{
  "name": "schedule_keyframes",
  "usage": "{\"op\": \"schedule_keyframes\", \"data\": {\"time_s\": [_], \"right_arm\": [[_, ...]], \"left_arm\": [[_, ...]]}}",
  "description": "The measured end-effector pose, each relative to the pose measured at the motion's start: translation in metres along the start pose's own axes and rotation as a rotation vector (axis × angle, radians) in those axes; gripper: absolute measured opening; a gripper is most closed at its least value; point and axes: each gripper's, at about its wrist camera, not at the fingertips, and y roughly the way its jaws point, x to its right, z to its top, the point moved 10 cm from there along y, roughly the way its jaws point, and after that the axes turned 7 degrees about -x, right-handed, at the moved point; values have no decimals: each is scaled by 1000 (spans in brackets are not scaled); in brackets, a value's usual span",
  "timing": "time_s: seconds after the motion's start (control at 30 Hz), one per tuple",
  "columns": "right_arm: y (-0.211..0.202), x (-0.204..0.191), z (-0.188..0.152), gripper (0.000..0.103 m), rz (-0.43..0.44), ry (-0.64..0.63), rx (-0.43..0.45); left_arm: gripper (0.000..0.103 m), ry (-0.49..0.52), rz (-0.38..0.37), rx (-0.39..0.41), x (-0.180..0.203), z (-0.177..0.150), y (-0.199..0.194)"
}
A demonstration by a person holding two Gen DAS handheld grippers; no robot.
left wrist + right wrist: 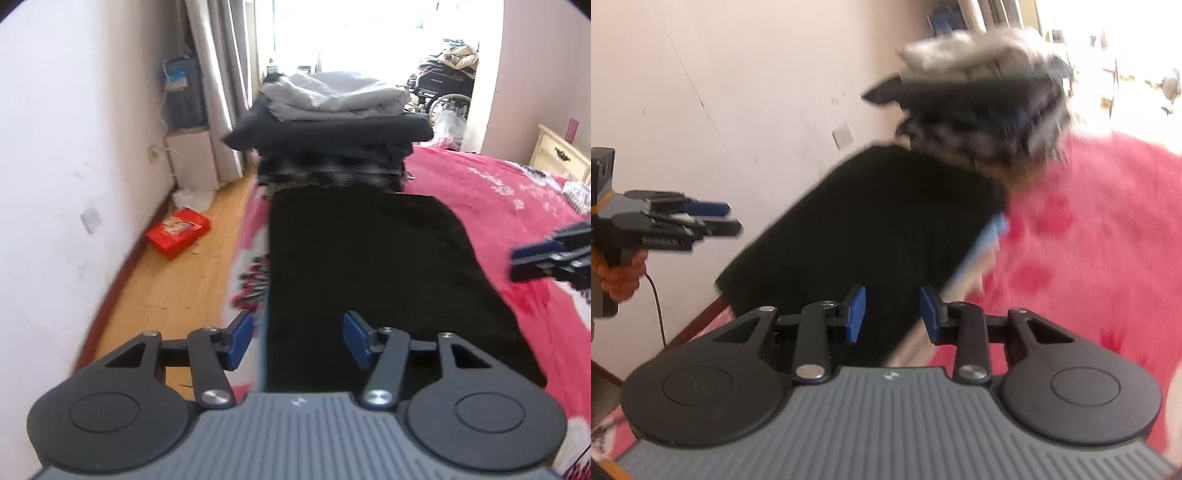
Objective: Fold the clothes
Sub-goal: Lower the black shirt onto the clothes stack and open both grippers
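A black, matte garment (373,273), folded to a flat rectangle, lies on the pink fleecy bed (498,206) before a stack of folded clothes (332,125). The left gripper (297,341) and right gripper (892,314) hover with fingers parted, gripping nothing.

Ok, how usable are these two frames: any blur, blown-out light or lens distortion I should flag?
Left wrist view: fairly sharp on the black garment; window blown out white; fisheye bends the wall and floor edge; right gripper at the frame edge is smeared. Right wrist view: heavy motion blur across the stack of folded clothes and red bedspread; the bright doorway top right is overexposed.
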Motion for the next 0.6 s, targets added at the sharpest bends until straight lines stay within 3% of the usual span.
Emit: {"op": "schedule_keyframes", "data": {"time_s": [0.17, 0.27, 0.4, 0.6], "right_arm": [[41, 34, 17, 32, 34, 101, 5], [45, 84, 5, 32, 24, 315, 11], [22, 142, -22, 32, 27, 561, 89], [18, 148, -30, 35, 66, 630, 95]], "left_arm": [[56, -68, -18, -53, 6, -12, 33], [57, -126, -26, -43, 0, -13, 26], [57, -168, -1, 21, -1, 3, 7], [69, -222, -66, 139, 29, 41, -16]]}}
